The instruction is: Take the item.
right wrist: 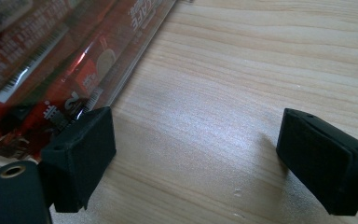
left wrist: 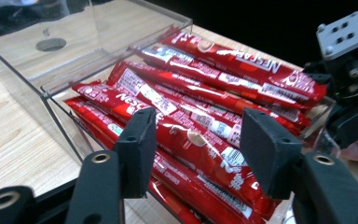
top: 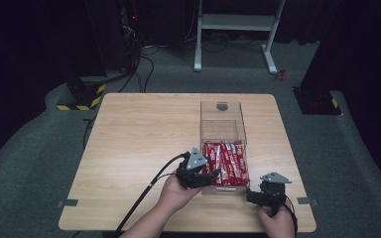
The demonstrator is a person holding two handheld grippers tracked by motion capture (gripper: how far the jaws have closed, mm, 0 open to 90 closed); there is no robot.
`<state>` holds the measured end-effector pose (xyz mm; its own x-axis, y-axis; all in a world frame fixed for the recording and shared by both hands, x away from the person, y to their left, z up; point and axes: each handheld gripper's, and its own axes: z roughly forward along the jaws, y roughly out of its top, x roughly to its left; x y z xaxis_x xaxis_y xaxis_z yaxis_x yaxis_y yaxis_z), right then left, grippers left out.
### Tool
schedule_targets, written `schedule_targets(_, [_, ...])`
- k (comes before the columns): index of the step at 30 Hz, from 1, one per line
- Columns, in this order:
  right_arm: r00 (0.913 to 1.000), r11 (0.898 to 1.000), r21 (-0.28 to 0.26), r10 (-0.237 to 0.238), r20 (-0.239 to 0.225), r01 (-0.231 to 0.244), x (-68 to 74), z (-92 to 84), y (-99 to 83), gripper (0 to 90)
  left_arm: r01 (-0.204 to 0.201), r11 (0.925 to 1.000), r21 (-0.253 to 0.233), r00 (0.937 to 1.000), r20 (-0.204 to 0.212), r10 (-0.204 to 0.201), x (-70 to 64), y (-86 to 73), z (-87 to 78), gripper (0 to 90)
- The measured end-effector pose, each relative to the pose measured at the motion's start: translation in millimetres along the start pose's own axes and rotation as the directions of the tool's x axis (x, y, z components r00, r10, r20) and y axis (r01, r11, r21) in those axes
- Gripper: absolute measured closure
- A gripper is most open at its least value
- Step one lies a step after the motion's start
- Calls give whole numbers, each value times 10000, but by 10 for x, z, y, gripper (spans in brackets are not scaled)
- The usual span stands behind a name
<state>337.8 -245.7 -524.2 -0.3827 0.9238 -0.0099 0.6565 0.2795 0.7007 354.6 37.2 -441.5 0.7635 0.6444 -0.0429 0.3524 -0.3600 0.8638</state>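
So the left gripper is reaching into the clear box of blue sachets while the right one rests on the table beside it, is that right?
Not quite: the sachets are red, not blue, as the left gripper view shows. The rest holds: the left gripper reaches into the clear box, and the right gripper rests on the table beside it.

sachets (top: 226, 163): red glossy coffee sticks with white print | state: sealed, piled side by side and overlapping | pose: lying flat, lengthwise | place: inside the clear plastic box (top: 221, 113), in its near half, far half bare

Left gripper (left wrist: 198, 144) jaws apart astride red sachet (left wrist: 186, 137) in clear box (left wrist: 51, 93).
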Motion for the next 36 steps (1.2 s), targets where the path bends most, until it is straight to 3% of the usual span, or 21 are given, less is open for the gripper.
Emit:
schedule_targets(11, [10000, 10000, -7, -11, -3, 11, 1, -1, -1, 117, 344, 9994, 1, 9994, 55, -344, -4, -83, 18, 595])
schedule_targets(26, [10000, 10000, -22, -37, -15, 37, 1, -2, -2, 121, 664, 9978, 84, 9977, -166, -662, -40, -144, 25, 854])
schedule_targets(36, [10000, 10000, -29, -49, -18, 49, 1, -3, -3, 122, 968, 9952, -143, 9953, -75, -969, -59, -168, -39, 888])
